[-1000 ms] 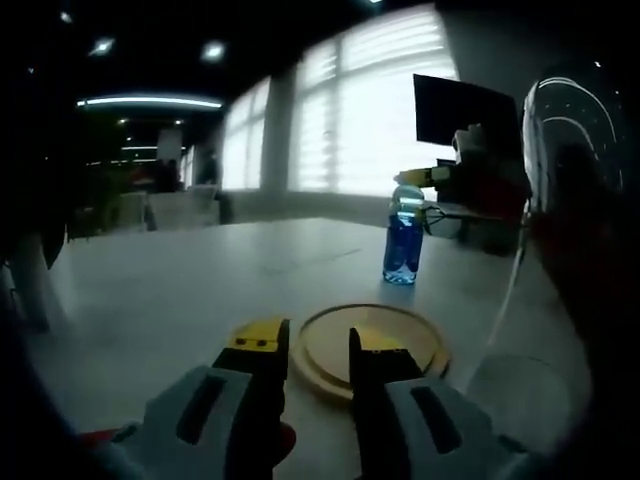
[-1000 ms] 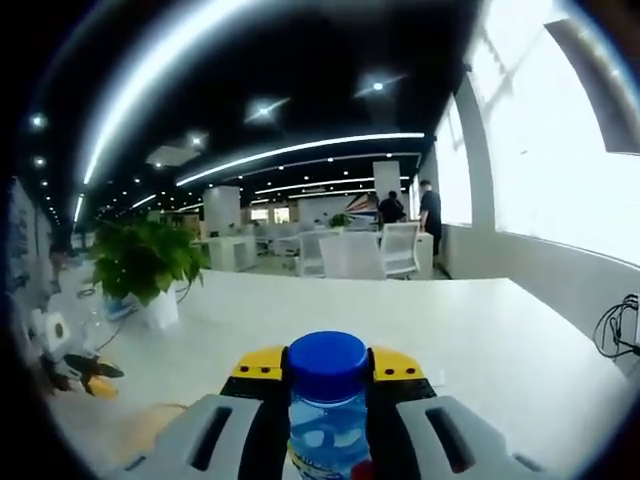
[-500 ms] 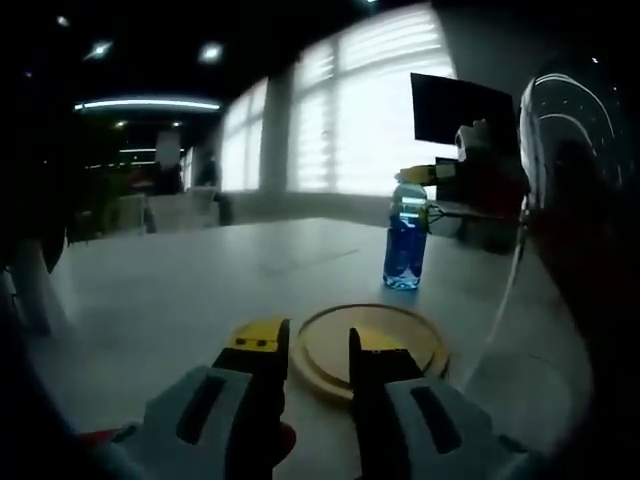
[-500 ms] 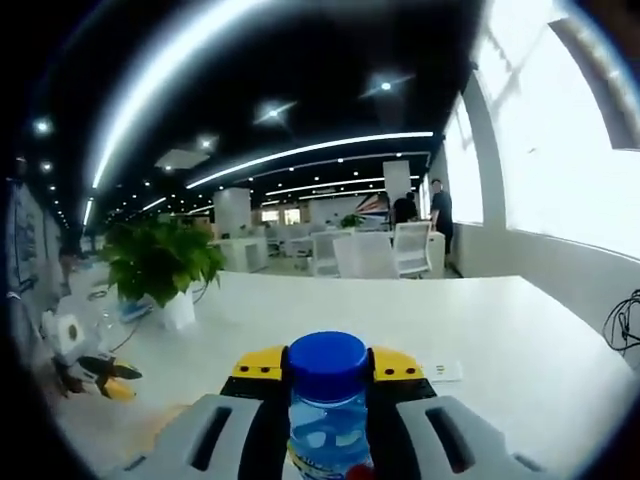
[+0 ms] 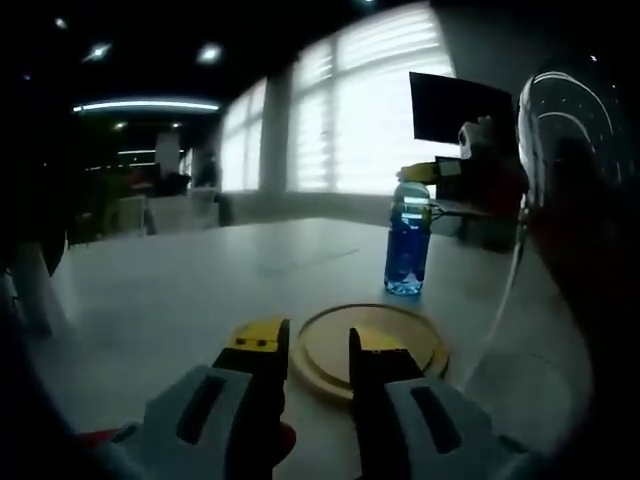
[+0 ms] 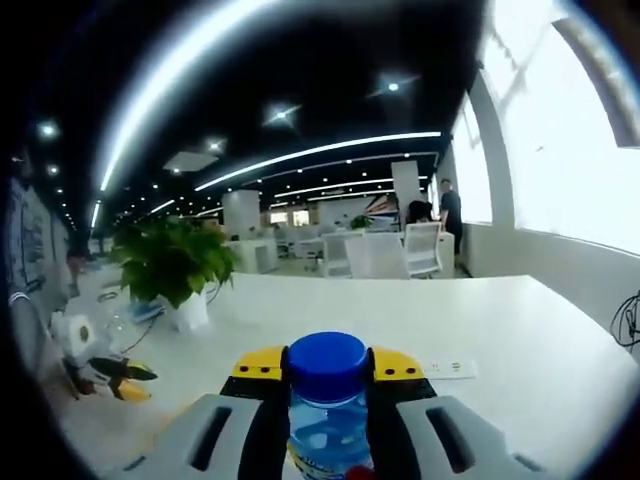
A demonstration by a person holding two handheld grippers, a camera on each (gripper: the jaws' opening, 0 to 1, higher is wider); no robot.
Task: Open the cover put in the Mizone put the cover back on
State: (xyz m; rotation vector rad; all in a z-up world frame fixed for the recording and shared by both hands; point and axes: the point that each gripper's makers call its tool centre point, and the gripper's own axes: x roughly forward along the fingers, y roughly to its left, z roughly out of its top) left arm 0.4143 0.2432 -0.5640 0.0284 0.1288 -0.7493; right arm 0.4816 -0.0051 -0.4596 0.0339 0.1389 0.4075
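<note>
Mizone bottle (image 6: 326, 420) of clear plastic with blue drink stands upright, blue cap (image 6: 326, 363) on top, clamped between the right hand-held gripper (image 6: 326, 400) jaws above the white counter (image 6: 500, 340). Left hand-held gripper (image 5: 310, 360) is nearly closed on nothing, beside a round wooden cover (image 5: 370, 345) lying flat.

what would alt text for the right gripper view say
The right gripper clamps a bottle of blue drink with a blue cap, its jaws against both sides, above a white table. A potted plant stands at left.
</note>
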